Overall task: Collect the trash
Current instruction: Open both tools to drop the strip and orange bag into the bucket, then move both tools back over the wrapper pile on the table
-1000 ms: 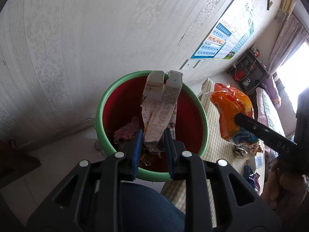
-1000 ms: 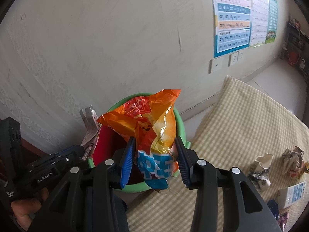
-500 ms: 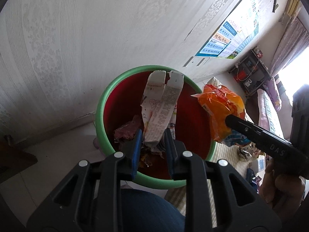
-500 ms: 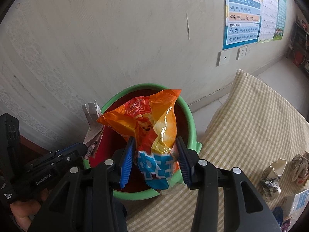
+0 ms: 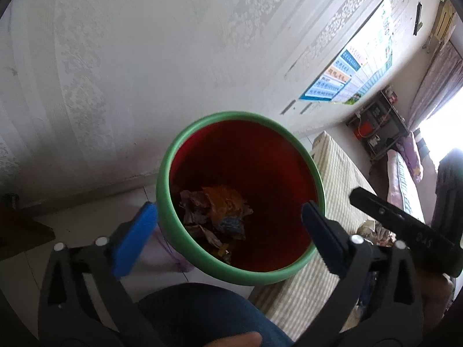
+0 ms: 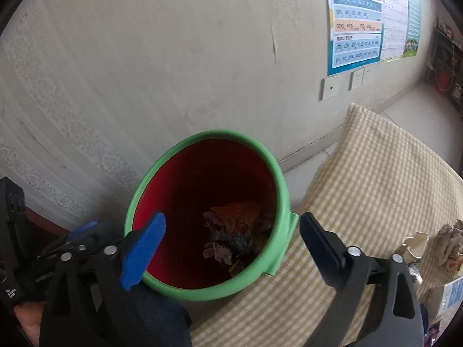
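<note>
Green-rimmed bin [image 5: 162,173] held the orange wrapper [image 5: 224,201] at its bottom. Your left gripper [image 5: 228,217] and right gripper [image 6: 231,228] were opening, nothing between them: drop step. Next, you needed the scraps [image 6: 416,244] at the checked mattress's [image 6: 376,173] right edge.

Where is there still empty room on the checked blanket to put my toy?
The checked blanket is bare from the green bucket across to the wall side. Its far right edge is crowded with crumpled trash and a small box.

Round plastic bin [image 5: 166,173] is green outside, deep red inside; orange crinkled wrapper [image 5: 224,204] in it, beige checked cloth mat [image 6: 376,179] alongside.
</note>
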A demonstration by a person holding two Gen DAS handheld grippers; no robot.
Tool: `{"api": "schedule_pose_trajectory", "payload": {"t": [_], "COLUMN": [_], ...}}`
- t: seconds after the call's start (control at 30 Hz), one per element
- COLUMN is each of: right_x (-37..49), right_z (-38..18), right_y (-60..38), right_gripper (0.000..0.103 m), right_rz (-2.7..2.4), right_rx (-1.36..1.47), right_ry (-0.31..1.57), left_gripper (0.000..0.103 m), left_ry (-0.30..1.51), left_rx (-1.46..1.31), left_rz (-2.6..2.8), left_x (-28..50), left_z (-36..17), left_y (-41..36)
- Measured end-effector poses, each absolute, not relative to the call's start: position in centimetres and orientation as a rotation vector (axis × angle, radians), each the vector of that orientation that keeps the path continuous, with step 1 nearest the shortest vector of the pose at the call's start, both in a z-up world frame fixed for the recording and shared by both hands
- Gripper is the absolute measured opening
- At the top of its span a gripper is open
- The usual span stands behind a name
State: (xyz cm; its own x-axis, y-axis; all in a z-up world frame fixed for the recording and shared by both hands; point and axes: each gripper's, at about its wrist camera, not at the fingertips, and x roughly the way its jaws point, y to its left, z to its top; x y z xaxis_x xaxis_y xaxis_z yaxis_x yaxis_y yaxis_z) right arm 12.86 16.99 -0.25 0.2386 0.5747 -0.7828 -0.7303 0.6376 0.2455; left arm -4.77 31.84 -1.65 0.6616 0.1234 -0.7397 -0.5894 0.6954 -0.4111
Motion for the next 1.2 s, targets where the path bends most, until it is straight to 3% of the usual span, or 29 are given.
{"api": "schedule_pose_trajectory", "payload": {"t": [0.47,1.2], "right_x": [12.4,15.1], "right_z": [1.5,2.5], "right_y": [8.2,-13.6], "right_gripper": [0.096,0.096], "right_rz": [0.797,0.491], "right_rx": [-0.13,0.062], "right_ry": [0.954,0.911], "left_gripper": [0.098,0.098], "left_ry": [0.77,0.839], "left_rx": [-0.62,-0.466], "left_rz": [0.355,0.088], "left_x": [-2.8,5.0], "left_z": [0.6,1.7], "left_y": [26.1,9.8]}}
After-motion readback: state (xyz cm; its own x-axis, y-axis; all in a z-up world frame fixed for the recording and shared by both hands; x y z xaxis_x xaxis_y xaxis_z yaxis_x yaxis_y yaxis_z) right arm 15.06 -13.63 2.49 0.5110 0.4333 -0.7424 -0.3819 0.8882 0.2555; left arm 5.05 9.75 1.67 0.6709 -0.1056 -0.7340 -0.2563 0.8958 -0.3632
